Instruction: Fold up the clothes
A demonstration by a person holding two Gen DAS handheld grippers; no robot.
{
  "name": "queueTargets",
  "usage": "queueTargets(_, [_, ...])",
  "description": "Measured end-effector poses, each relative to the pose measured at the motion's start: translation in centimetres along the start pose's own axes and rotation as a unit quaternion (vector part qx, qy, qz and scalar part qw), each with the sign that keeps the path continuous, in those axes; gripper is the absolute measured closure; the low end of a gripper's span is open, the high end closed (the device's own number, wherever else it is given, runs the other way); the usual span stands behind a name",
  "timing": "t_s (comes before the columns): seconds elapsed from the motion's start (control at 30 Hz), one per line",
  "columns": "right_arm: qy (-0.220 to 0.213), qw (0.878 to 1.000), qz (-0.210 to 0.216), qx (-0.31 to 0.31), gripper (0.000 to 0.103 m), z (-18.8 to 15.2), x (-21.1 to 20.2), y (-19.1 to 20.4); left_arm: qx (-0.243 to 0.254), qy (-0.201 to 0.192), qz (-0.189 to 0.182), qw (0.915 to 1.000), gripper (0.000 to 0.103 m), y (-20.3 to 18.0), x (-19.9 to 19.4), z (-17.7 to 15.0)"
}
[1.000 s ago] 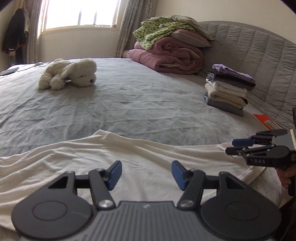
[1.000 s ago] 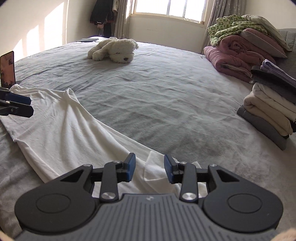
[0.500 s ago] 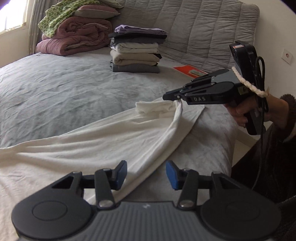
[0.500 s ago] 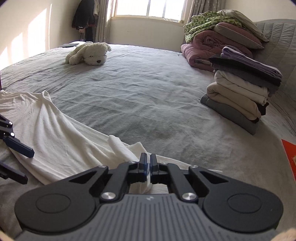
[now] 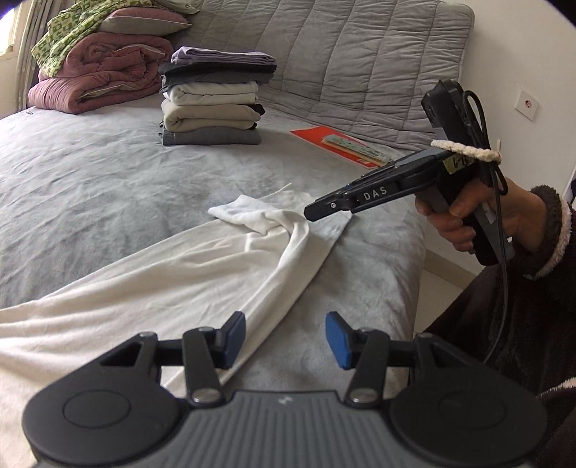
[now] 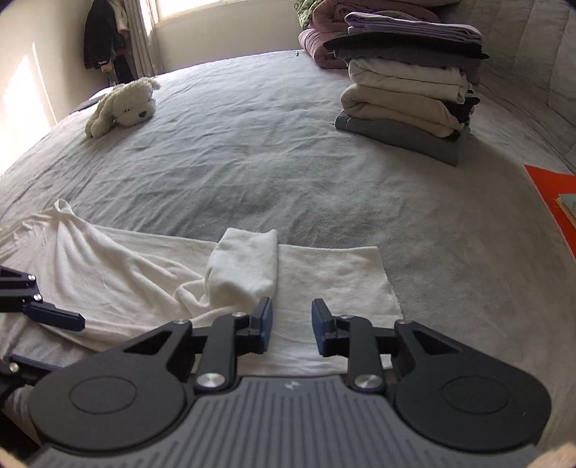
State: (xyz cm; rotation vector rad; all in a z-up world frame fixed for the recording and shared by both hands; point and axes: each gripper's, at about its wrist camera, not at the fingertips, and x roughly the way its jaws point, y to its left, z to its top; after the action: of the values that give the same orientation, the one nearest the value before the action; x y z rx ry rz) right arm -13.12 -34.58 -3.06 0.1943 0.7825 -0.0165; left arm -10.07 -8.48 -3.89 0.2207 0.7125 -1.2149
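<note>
Sleeve (image 6: 244, 262) is now lying folded across the white shirt (image 6: 334, 273); your right hand-held gripper (image 6: 291, 325) is reopening, narrow and empty, while your left hand-held gripper (image 5: 286, 340) is hovering half-open, empty.

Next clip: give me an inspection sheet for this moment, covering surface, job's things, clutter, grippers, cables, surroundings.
Surface: grey bedspread, wrinkled.
Job's things: white garment spread along the near edge, sleeve folded back onto it; stack of folded clothes near the headboard.
Clutter: plush dog; red folder; rolled quilts.
Grippers: left gripper open over the garment's edge; right gripper just opened, fingers apart above the garment, nothing held.
Cables: black cable hanging from the right handle.
Surroundings: quilted headboard, window, wall socket.
</note>
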Motion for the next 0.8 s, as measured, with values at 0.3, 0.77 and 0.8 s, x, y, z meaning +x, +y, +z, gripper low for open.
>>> queueTargets(0.3, [0.032,0.976,0.099,0.191,0.070,1.4,4.0,-4.0,-0.016,-0.002,-0.004,0.9999,0.052,0.6,1.9,0.4])
queueTargets(0.77, [-0.037,0.984,0.041,0.172,0.100,-1.6,-1.5,-4.8,-0.022,0.006,-0.044,0.9988,0.052,-0.5,3.2,0.9])
queueTargets(0.8, [-0.034,0.985,0.033,0.168,0.100,-2.0,-2.1,-4.9,-0.023,0.003,-0.049,0.9985,0.052,-0.8,3.1,1.1])
